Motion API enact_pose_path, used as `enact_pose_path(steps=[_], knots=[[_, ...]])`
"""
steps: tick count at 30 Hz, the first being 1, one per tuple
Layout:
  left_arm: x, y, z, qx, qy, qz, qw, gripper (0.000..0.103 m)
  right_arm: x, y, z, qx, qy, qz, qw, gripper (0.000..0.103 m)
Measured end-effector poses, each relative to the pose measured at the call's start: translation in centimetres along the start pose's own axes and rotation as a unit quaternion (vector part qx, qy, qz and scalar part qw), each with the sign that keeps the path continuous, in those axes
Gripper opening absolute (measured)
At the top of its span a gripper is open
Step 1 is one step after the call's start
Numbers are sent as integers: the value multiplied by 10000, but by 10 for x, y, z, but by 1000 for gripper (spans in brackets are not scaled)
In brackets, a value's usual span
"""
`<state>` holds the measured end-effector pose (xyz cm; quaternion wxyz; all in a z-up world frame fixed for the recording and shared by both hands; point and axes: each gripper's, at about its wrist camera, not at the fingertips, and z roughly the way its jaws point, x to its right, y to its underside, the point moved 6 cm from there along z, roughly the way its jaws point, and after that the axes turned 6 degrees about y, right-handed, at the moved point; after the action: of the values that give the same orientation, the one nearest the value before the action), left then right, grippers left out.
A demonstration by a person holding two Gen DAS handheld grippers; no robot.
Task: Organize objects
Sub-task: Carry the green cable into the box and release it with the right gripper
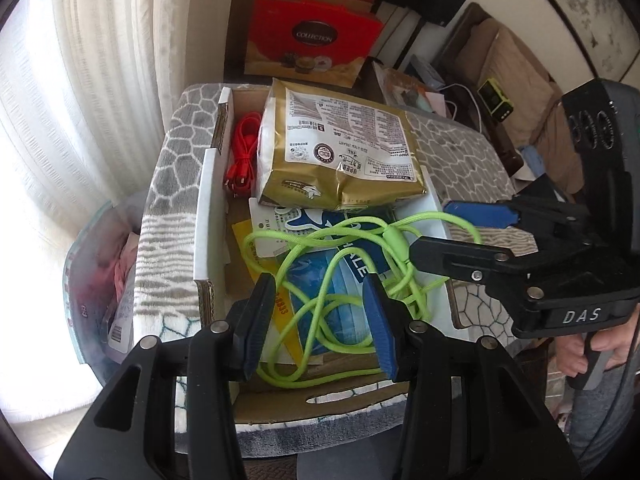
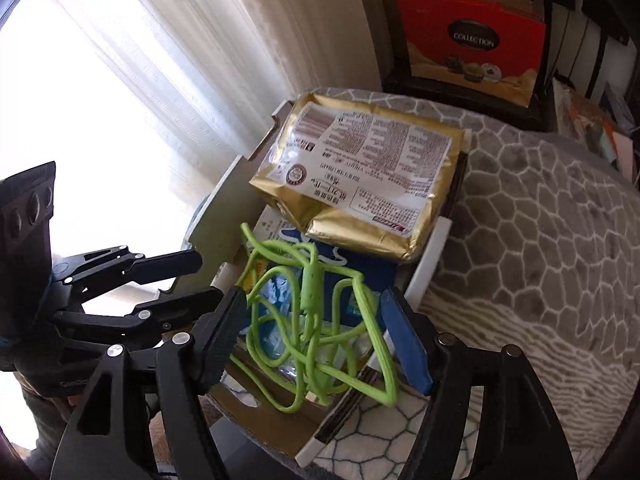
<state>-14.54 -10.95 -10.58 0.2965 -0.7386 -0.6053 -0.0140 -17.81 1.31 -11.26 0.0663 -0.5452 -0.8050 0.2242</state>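
The green cord (image 2: 308,332) in the box (image 1: 206,216) is light and floppy, so pinch its thick middle bead; both hand-held grippers, left (image 1: 320,320) and right (image 2: 316,340), are spread and hold nothing.

the gold bag (image 1: 338,148) covers most of the red cable (image 1: 242,152) and the top of the blue-and-white packet (image 1: 320,220) under it. print on the bag is too small to read. window's (image 2: 80,100) blown out white.

Tangled green cord (image 1: 340,272) in cardboard box (image 1: 208,216)
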Motion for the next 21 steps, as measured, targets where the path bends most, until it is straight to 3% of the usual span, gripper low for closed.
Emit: enact_pose_path(steps=[3,6,9,11,13,19,21], knots=[[6,0,3,-20,50,40,10000,42,8,0,-10,-7,-212,181,9996,81],[12,1,6,-55,47,121,9999,42,21,-1,-20,119,-69,316,9994,77],[12,2,7,-77,4,118,9999,42,30,7,-22,8,-62,300,9995,56],[8,2,6,-65,-15,72,10000,42,33,15,-18,-64,91,248,9996,37],[4,3,5,-44,-12,14,10000,42,32,24,-14,-174,144,201,9995,11],[-8,5,5,-59,-60,-111,9999,42,12,32,-8,-99,96,-27,9999,4],[-10,5,4,-53,-85,-122,9999,42,-1,34,-5,-140,-135,-20,9998,3]])
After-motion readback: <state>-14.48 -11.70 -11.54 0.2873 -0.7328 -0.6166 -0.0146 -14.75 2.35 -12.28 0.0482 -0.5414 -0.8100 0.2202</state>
